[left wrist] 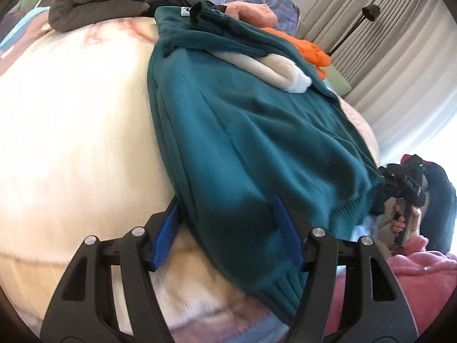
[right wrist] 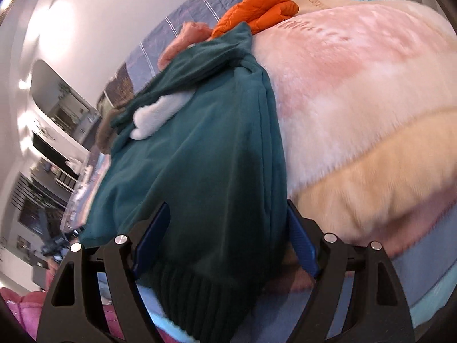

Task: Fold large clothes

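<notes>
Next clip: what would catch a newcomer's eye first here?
A teal sweater lies spread down the middle of a fluffy cream and pink blanket, its ribbed hem nearest both cameras. Each tool, left and right, straddles a hem corner. An orange jacket lies crumpled beyond it.

Both wrist views close over teal sweater (left wrist: 242, 143)

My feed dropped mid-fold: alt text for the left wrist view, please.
A teal sweater lies on a cream and pink plush blanket, its ribbed hem between the left gripper's open blue fingers. A folded brown blanket sits beyond.
</notes>
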The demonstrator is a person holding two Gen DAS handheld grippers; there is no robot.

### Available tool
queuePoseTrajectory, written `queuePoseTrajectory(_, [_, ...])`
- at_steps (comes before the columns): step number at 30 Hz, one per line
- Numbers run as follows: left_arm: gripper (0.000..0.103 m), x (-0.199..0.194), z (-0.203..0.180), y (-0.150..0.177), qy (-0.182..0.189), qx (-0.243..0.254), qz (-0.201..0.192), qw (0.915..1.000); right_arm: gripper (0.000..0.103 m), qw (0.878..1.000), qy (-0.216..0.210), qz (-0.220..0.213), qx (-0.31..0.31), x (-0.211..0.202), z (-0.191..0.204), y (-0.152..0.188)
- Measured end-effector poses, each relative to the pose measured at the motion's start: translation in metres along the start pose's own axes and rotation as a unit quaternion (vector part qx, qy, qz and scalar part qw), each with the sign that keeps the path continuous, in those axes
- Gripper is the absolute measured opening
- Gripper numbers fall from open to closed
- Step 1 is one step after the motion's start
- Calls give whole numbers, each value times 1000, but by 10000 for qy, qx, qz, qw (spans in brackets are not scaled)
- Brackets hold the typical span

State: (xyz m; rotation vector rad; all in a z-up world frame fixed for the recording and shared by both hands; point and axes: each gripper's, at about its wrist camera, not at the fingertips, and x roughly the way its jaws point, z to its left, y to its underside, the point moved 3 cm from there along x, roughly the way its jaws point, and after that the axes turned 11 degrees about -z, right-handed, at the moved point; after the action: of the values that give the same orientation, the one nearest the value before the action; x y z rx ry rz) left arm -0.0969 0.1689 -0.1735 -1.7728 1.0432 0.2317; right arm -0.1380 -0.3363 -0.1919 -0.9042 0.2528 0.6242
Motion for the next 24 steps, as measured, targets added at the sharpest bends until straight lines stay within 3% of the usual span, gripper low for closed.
queuePoseTrajectory(1, [65,-1,1,1,60,-47,-26,10000,77,10000,-41,-11,30,0,-2,0])
queuePoseTrajectory(3, [61,6,4,-2,180,-235,-5,9996,58,10000,5,55,50,6,-5,-3])
queuePoseTrajectory(4, [51,12,4,-4,196,-267,18,9995,51,10000,57,78,19,10,-4,-6])
queuePoseTrajectory(5, [44,16,2,-7,169,-232,26,9996,35,9999,85,74,22,11,-5,-7])
queuePoseTrajectory(6, [28,17,0,-10,124,-226,-14,9997,23,9999,89,56,79,10,-5,-9])
queuePoseTrajectory(8, [22,7,-6,-20,53,-255,-268,9993,21,9991,-79,-158,383,2,-3,-16])
queuePoseTrajectory(12, [18,-41,-33,-65,80,133,-1328,9910,19,9939,-599,-781,492,-26,20,-51])
queuePoseTrajectory(15, [18,-63,-47,-86,0,381,-1642,9857,18,9913,-736,-1048,295,-43,41,-68])
queuePoseTrajectory(18, [18,-79,-50,-89,38,401,-1776,9833,18,9880,-890,-1257,85,-66,59,-73])
queuePoseTrajectory(20, [18,-86,-46,-83,33,394,-1801,9829,18,9891,-753,-1260,-118,-73,63,-68])
queuePoseTrajectory(24, [20,-60,-26,-56,-145,166,-1267,9917,19,9962,-372,-758,213,-47,34,-45])
